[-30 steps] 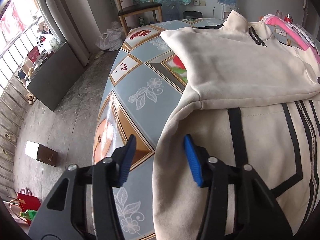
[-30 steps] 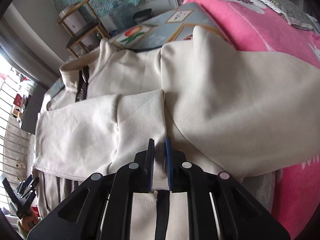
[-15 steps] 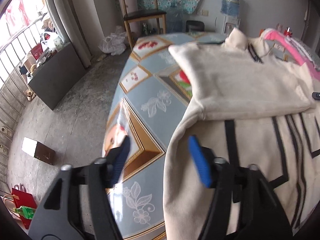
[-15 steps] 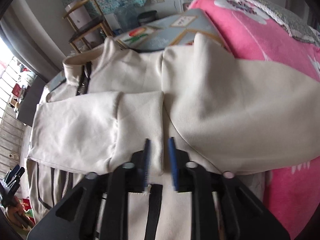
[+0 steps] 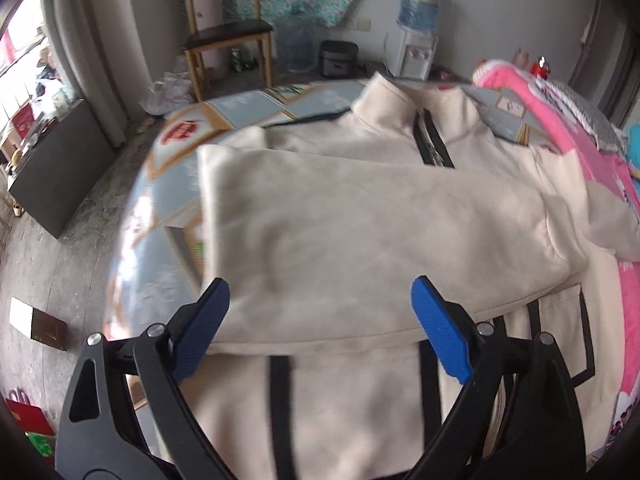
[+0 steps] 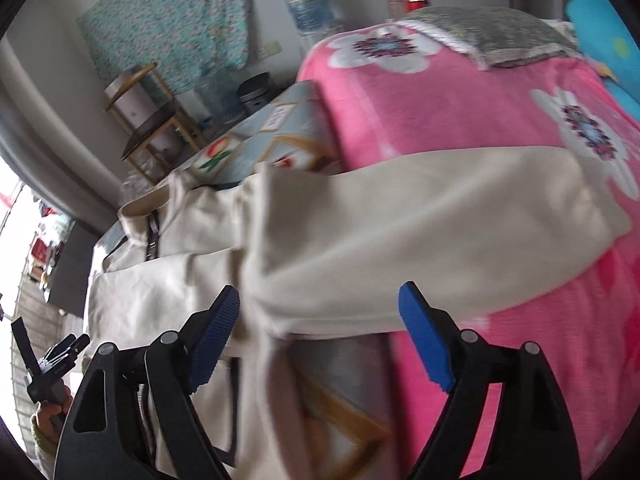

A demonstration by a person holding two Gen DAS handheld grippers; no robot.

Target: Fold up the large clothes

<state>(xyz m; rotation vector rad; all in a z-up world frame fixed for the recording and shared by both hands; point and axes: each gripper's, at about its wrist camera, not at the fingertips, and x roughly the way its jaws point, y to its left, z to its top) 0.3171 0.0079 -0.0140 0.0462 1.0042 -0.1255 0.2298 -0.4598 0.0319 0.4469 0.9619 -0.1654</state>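
We note the jacket [image 5: 360,240] lies on the counter [image 5: 176,184], one sleeve folded across, the other still out. Left tool [image 5: 320,324] and right tool [image 6: 320,332] have just been opening, nothing between them; body folds remain.

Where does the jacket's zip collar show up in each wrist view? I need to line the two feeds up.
Left wrist: the zip collar sits top centre, at the far end of the cream jacket.
Right wrist: the zip collar is at middle left, tilted.
Shared landmark: the water dispenser bottle by the far wall.
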